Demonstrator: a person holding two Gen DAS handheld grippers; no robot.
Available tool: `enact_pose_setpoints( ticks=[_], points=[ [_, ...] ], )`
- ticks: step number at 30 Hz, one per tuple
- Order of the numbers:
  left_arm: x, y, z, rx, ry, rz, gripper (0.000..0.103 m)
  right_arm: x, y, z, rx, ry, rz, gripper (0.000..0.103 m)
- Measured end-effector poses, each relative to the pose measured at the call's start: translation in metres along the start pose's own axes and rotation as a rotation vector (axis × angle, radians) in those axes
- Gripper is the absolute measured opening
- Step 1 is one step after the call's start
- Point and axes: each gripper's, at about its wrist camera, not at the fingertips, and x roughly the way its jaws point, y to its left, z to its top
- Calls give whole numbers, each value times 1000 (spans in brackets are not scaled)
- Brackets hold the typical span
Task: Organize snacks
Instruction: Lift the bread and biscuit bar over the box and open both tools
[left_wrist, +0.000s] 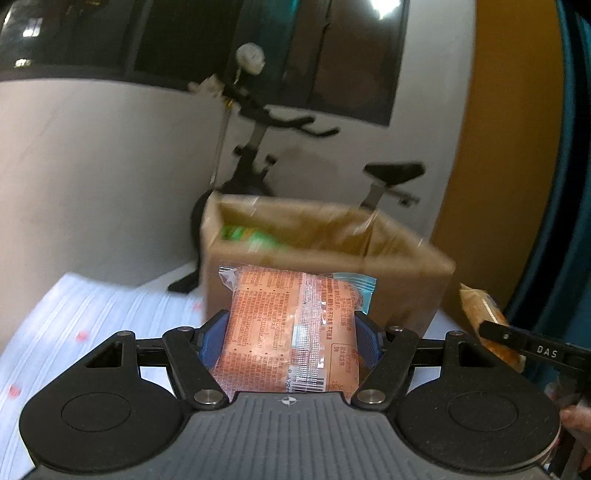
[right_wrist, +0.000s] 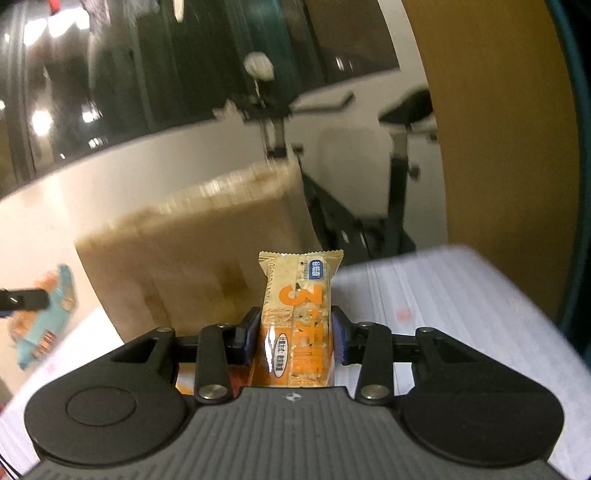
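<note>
Slippage is the main risk: the left claw (left_wrist: 291, 332) pinches a glossy orange snack packet (left_wrist: 291, 332) and the right claw (right_wrist: 295, 332) a slim cereal bar (right_wrist: 299, 321), both raised short of the cardboard box (left_wrist: 325, 266), whose near wall either could clip.

My left hand-held gripper (left_wrist: 291, 332) is matte black with a grey ribbed deck between two round black housings, each carrying a shallow circular recess. A small white cross-in-circle mark sits at the deck's twelve o'clock edge. Two angled black link arms pivot on silver screws, and the finger pads (left_wrist: 212, 341) are blue and ribbed. My right hand-held gripper (right_wrist: 295, 334) has the same build: grey ribbed deck, black discs, silver screws, dark blue pads (right_wrist: 340, 338). In the left view it shows at three o'clock as a black finger lettered "DAS". At four o'clock there, a blurred pinkish patch may be my skin.
</note>
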Motion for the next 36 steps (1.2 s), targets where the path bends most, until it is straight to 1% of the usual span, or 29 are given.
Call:
enact_pose_setpoints(
  ticks=[3,5,8,10,13,15,17,18,19,21,23,24,28,29,30,32,36],
  points=[
    [10,-10,25,-9,-37,-46,73,6,12,32,-31,-57,35,41],
    [23,-20,39,3,-49,-76,73,14,20,51,-60,-85,63,41],
    [50,-32,58,35,-62,-76,73,35,31,76,-87,-113,103,41],
    [71,-34,64,38,-51,-76,73,54,38,89,-116,-115,123,41],
    [102,-29,74,19,-17,-80,73,89,44,100,-152,-95,119,41],
    [118,-27,78,36,3,-59,73,114,43,103,-144,-52,104,41],
    [138,-29,83,57,39,-25,73,138,41,104,-136,-8,90,41],
    [146,-29,86,58,54,-31,73,147,42,104,-143,6,84,41],
    [155,-30,86,58,67,-43,73,153,43,103,-152,19,77,41],
    [169,-32,86,74,86,-30,73,164,46,99,-165,50,56,41],
    [183,-30,88,92,91,-19,73,170,48,96,-172,59,44,41],
    [188,-30,87,93,89,-29,73,172,48,94,-176,59,37,41],
    [196,-26,84,82,96,-15,80,176,49,88,-201,71,9,44],
    [195,-24,85,80,93,-10,80,175,49,87,-215,66,16,47],
    [191,-24,85,78,91,-6,80,173,49,87,-226,60,17,53],
    [181,-22,85,69,85,-5,80,165,50,86,-235,46,11,57],
    [164,-19,90,46,84,-8,80,145,48,87,-215,30,22,57]
  ],
)
